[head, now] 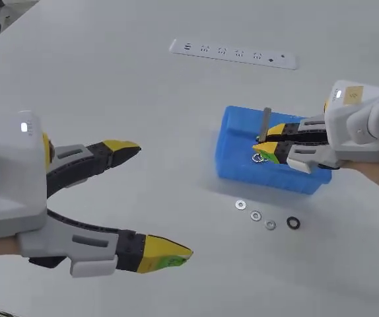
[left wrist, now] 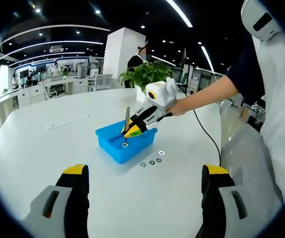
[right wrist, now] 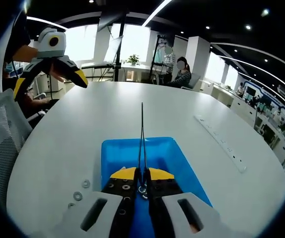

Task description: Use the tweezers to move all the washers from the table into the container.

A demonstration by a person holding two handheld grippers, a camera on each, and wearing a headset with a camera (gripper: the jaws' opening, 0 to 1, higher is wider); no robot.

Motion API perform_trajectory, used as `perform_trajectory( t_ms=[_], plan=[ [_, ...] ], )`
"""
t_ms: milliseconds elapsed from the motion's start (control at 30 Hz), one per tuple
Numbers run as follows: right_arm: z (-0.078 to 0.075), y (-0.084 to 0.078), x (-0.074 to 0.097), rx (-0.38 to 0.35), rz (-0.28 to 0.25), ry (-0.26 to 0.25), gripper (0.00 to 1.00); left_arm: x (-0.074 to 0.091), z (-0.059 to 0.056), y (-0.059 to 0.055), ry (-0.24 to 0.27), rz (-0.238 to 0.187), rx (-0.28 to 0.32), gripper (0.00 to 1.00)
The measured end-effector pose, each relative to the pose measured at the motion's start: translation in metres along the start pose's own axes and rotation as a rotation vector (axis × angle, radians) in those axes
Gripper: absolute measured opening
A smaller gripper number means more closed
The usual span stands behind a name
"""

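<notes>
My right gripper point(head: 273, 142) is shut on grey tweezers point(head: 265, 124) over the blue container point(head: 237, 164). The tweezers point(right wrist: 142, 134) stick up past the closed yellow tips of the right gripper point(right wrist: 142, 173). A small washer point(head: 259, 158) hangs at their lower end, inside the container's outline. Three silver washers point(head: 255, 215) and a black ring point(head: 293, 223) lie in a row on the table in front of the container. My left gripper point(head: 153, 201) hovers open and holds nothing, well to the left. From the left gripper point(left wrist: 145, 171) view, the container point(left wrist: 113, 148) and washers point(left wrist: 152, 162) lie ahead.
A white power strip point(head: 232, 54) lies flat on the white table point(head: 110, 79) behind the container. A person's arm point(left wrist: 207, 94) reaches in from the right. Office desks, a plant point(left wrist: 145, 74) and people stand far behind the table.
</notes>
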State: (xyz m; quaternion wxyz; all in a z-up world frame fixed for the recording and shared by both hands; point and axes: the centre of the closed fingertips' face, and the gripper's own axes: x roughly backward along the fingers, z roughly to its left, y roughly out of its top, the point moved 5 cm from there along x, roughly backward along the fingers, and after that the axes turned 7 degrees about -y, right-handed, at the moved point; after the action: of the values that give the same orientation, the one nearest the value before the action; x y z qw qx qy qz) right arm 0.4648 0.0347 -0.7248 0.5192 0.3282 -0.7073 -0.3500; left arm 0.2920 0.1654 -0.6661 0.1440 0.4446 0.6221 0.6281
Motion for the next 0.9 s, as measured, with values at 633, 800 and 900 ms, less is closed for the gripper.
perform_trajectory(
  t_ms=[633,800,900],
  plan=[
    [0.010,0.019,0.016,0.059,-0.021,0.034,0.08,-0.078,0.049,0.081,-0.061,-0.076,-0.186,0.77],
    [0.010,0.020,0.018,0.062,-0.026,0.043,0.08,-0.099,0.051,0.091,-0.109,-0.087,-0.222,0.67],
    [0.011,0.021,0.019,0.061,-0.028,0.053,0.08,-0.108,0.048,0.087,-0.168,-0.040,-0.259,0.60]
  ],
)
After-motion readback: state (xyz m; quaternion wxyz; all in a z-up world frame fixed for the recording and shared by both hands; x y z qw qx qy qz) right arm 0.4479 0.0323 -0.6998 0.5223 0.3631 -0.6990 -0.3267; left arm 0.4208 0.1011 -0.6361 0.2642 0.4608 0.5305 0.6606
